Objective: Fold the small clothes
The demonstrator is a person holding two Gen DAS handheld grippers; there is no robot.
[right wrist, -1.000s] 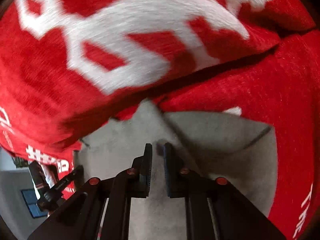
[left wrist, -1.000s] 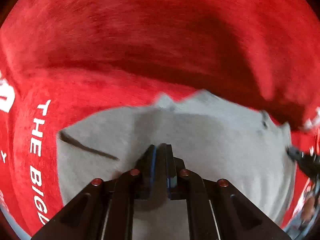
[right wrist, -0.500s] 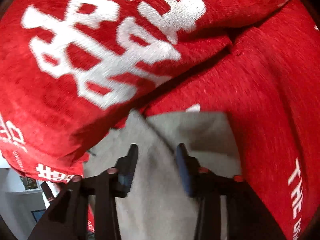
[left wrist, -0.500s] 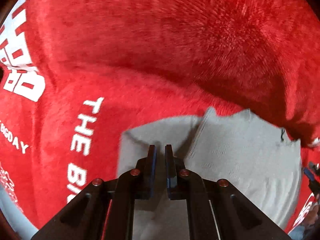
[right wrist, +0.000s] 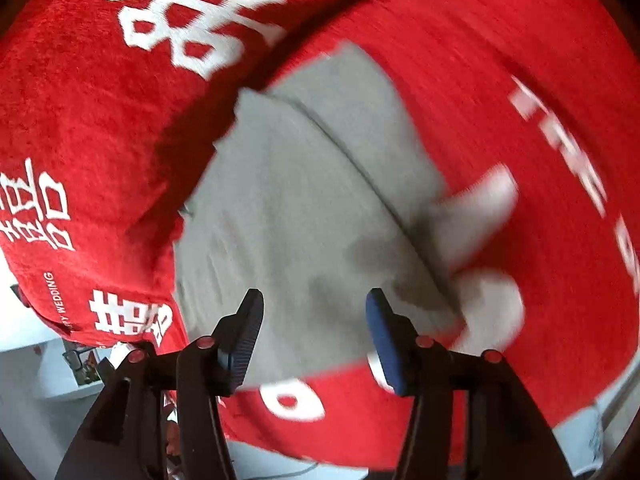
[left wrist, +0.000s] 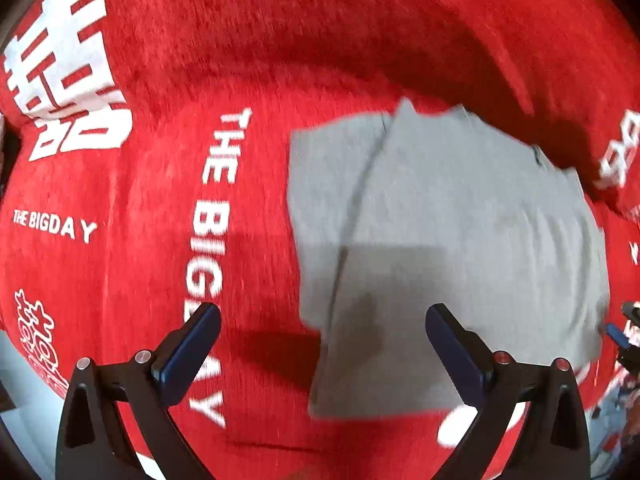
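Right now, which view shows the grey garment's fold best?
Left wrist: the grey garment lies nearly whole, its crease sharp, on the red blanket. Right wrist shows it blurred, its far edge under a blanket fold.

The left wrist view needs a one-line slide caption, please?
Open left gripper above a folded grey garment on a red printed blanket.

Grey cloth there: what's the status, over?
Left gripper open, right gripper open, both empty. Grey cloth lies folded flat on red blanket. Red pillow at its far edge, nothing on it.
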